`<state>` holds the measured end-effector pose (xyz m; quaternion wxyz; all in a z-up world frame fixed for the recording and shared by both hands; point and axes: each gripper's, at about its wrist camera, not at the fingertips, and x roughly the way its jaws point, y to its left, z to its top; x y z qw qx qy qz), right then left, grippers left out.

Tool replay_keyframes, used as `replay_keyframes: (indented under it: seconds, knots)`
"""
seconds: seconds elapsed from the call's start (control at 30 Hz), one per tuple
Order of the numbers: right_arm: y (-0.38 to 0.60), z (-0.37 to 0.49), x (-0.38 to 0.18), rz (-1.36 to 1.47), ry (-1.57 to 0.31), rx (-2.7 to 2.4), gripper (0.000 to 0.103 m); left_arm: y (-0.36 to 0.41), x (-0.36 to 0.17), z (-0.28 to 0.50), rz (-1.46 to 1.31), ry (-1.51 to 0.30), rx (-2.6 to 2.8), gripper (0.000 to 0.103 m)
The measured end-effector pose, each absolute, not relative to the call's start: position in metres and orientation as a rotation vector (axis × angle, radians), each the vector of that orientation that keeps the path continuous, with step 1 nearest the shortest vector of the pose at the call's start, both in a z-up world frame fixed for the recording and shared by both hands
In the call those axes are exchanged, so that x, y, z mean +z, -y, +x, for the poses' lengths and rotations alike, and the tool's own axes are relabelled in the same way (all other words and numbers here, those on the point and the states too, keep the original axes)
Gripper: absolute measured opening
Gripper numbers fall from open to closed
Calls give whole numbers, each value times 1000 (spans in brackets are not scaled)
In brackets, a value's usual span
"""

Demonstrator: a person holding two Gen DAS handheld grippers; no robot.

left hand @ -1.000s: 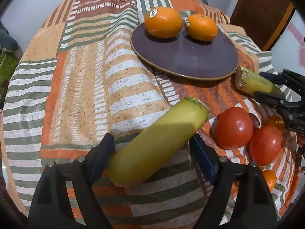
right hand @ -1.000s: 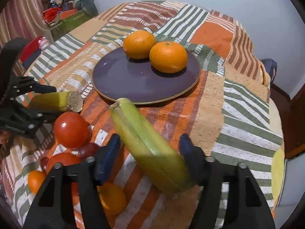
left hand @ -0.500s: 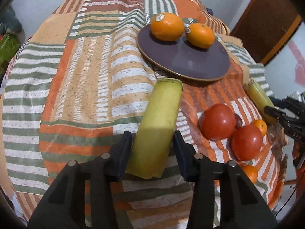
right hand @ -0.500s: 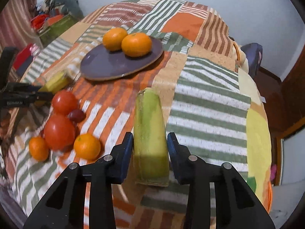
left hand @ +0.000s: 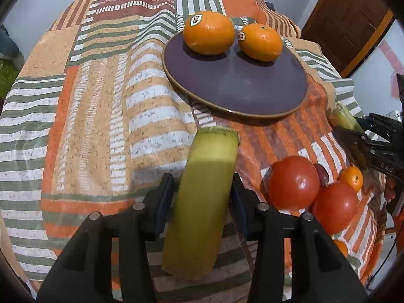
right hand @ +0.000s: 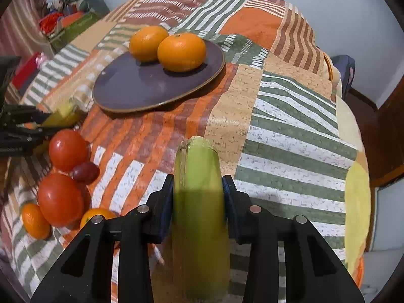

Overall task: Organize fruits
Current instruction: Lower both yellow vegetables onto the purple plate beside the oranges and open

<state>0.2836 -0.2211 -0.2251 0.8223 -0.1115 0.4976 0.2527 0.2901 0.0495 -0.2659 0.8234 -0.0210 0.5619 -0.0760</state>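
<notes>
My left gripper (left hand: 202,197) is shut on a yellow-green banana piece (left hand: 204,197), held above the striped cloth in front of the purple plate (left hand: 240,85). My right gripper (right hand: 198,197) is shut on a second green banana piece (right hand: 199,202). Two oranges (left hand: 208,35) (left hand: 260,41) sit at the plate's far side. Two red tomatoes (left hand: 293,181) (left hand: 333,205), a dark grape (left hand: 322,173) and small mandarins (left hand: 351,178) lie on the cloth to the right. In the right wrist view the left gripper (right hand: 22,128) shows at the left edge with its banana piece (right hand: 63,116).
A patchwork striped cloth (left hand: 101,101) covers the round table. The table edge falls away at the right in the right wrist view (right hand: 358,202). A brown door (left hand: 348,25) stands behind. Clutter (right hand: 68,20) lies on the floor at far left.
Both grippers have closed on their banana pieces, which now point straight ahead. The left gripper has moved closer to the plate; the right gripper has swung back toward the plate.
</notes>
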Motion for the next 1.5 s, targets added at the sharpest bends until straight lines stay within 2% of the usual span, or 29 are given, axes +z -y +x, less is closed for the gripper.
replay_keyframes:
  seconds: [0.23, 0.7, 0.97, 1.5]
  knots:
    - [221, 272, -197, -205, -958, 538, 34, -43, -254, 292, -10, -1154, -125, 40]
    - [208, 283, -148, -144, -805, 543, 34, -57, -170, 279, -75, -943, -112, 37]
    - [196, 295, -146, -177, -788, 542, 34, -46, -166, 298, -71, -931, -139, 37]
    - [165, 325, -162, -212, -791, 572, 34, -6, -193, 344, -67, -977, -241, 37]
